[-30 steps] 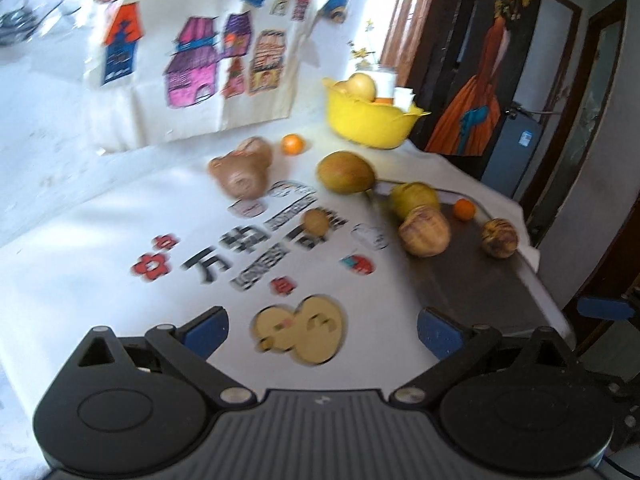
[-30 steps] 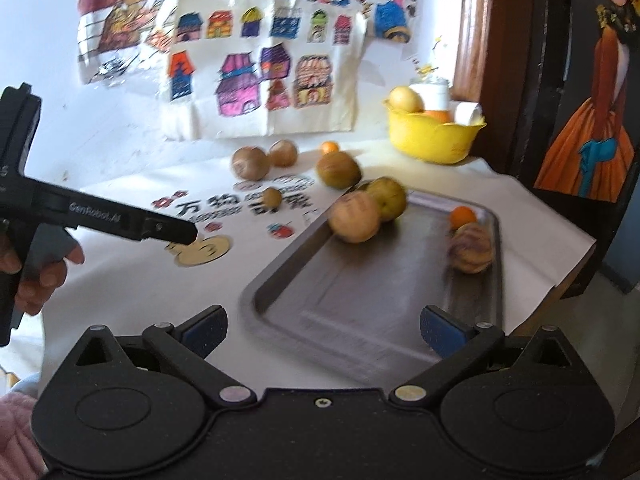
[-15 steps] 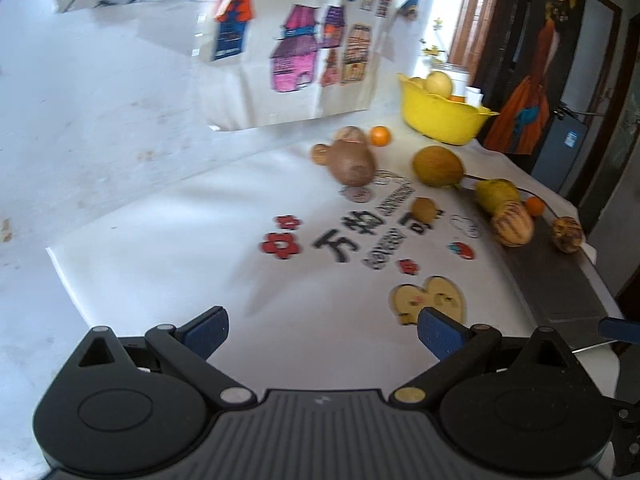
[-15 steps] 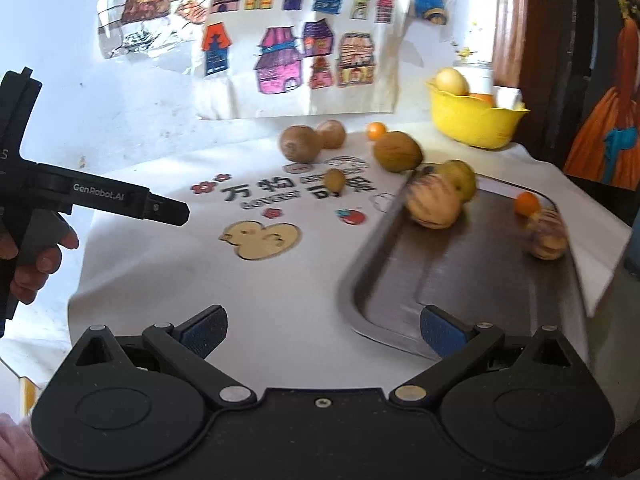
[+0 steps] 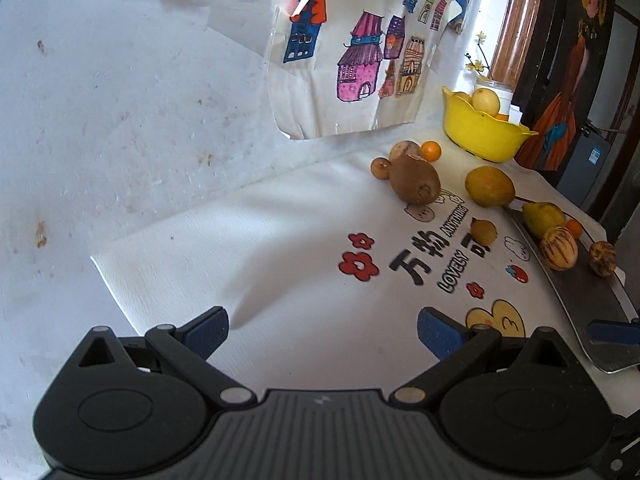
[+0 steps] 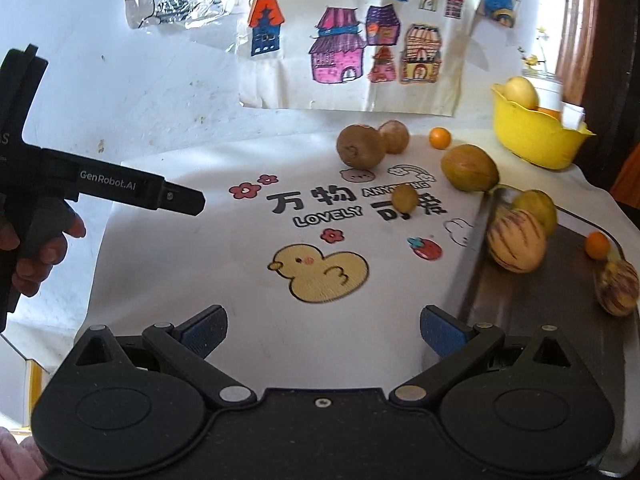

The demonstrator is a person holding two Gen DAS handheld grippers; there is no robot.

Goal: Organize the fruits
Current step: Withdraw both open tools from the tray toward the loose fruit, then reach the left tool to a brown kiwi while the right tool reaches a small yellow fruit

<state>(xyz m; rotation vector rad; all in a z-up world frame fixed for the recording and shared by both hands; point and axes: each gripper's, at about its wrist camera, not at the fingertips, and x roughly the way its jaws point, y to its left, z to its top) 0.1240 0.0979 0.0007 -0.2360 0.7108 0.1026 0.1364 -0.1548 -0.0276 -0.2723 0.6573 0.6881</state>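
Observation:
Fruits lie on a white printed cloth (image 6: 224,248): a brown kiwi (image 6: 360,147), a round tan fruit (image 6: 395,136), a small orange (image 6: 440,138), a yellow-brown fruit (image 6: 469,168) and a small brown fruit (image 6: 405,198). A metal tray (image 6: 532,304) at the right holds a striped melon (image 6: 516,241), a yellow pear (image 6: 538,206), a small orange (image 6: 597,245) and another striped fruit (image 6: 618,288). My left gripper (image 5: 322,330) is open and empty over the cloth's left part. My right gripper (image 6: 323,330) is open and empty near the duck print.
A yellow bowl (image 6: 534,136) with fruit stands at the back right by a white jar (image 6: 546,86). Children's drawings (image 6: 360,32) hang on the white wall behind. The left gripper's body and the hand holding it (image 6: 48,216) show at the left of the right wrist view.
Both grippers have swung left and pulled back. The tray has moved to the right side of both views. Both stay open and empty.

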